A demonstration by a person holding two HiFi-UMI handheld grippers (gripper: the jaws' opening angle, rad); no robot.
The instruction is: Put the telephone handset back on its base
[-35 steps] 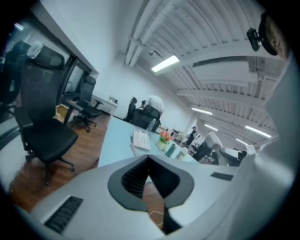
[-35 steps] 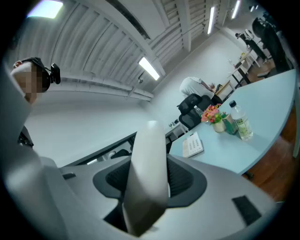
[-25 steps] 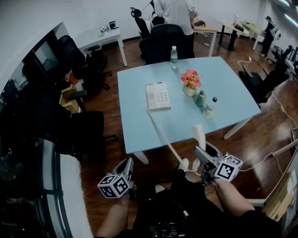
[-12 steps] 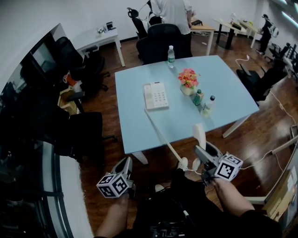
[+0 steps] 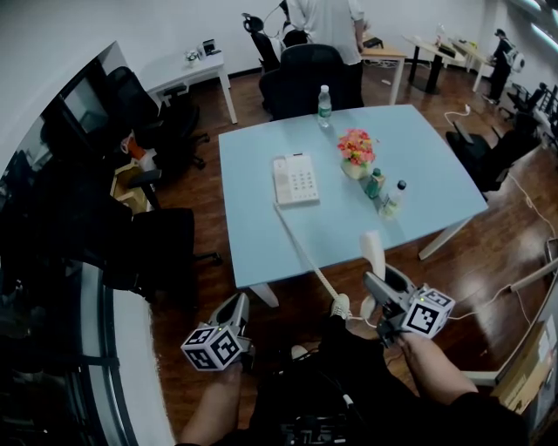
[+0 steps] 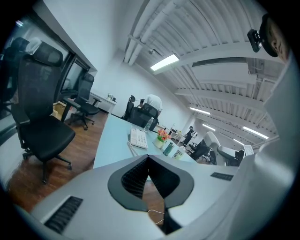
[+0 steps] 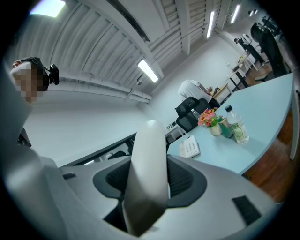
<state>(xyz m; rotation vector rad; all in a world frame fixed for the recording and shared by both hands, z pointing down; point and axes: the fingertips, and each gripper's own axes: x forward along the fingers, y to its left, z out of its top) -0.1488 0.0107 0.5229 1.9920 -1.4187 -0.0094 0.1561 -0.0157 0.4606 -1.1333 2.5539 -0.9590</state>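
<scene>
The white telephone base with its keypad lies on the light blue table, left of centre. Its coiled cord runs off the near table edge toward me. My right gripper is shut on the white handset and holds it upright below that edge, well short of the base. In the right gripper view the handset fills the jaws, with the base far beyond. My left gripper hangs low at the left, jaws shut on nothing.
A pot of pink flowers, a green bottle and a clear bottle stand right of the base. Another bottle stands at the far edge. Black office chairs flank the table; a person stands behind it.
</scene>
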